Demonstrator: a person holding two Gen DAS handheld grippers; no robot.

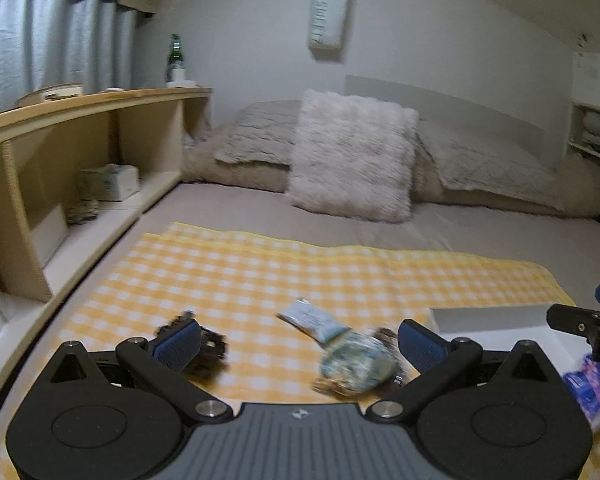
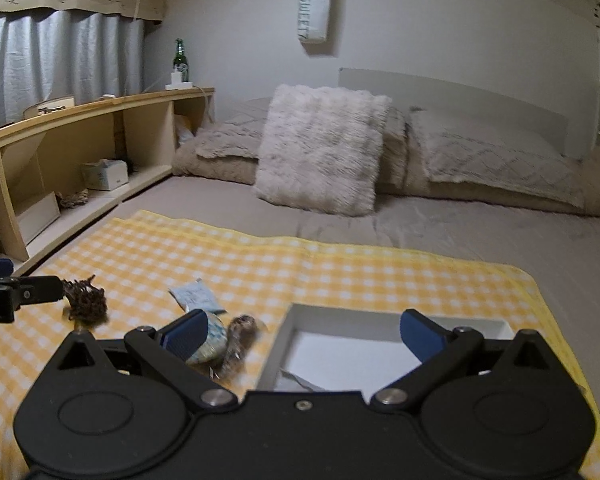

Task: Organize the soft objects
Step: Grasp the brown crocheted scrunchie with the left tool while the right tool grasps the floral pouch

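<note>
On the yellow checked cloth [image 1: 260, 272] lie several soft items: a dark brown knitted piece [image 2: 86, 302], a pale blue packet [image 1: 310, 318], a round blue-white patterned bundle [image 1: 356, 364] and a brown furry item [image 2: 240, 338]. A white open box [image 2: 360, 348] sits to their right. My left gripper [image 1: 300, 340] is open just above the cloth, with the knitted piece [image 1: 204, 354] by its left finger and the bundle by its right finger. My right gripper [image 2: 304, 336] is open and empty, with the box between its fingers; it also shows at the right edge of the left wrist view [image 1: 588, 328].
The cloth lies on a grey bed with a fluffy white pillow [image 2: 320, 148] and beige bedding at the head. A wooden shelf [image 2: 80, 128] runs along the left with a tissue box [image 2: 104, 174] and a green bottle [image 2: 180, 60]. A blue patterned item [image 1: 592, 388] lies by the box.
</note>
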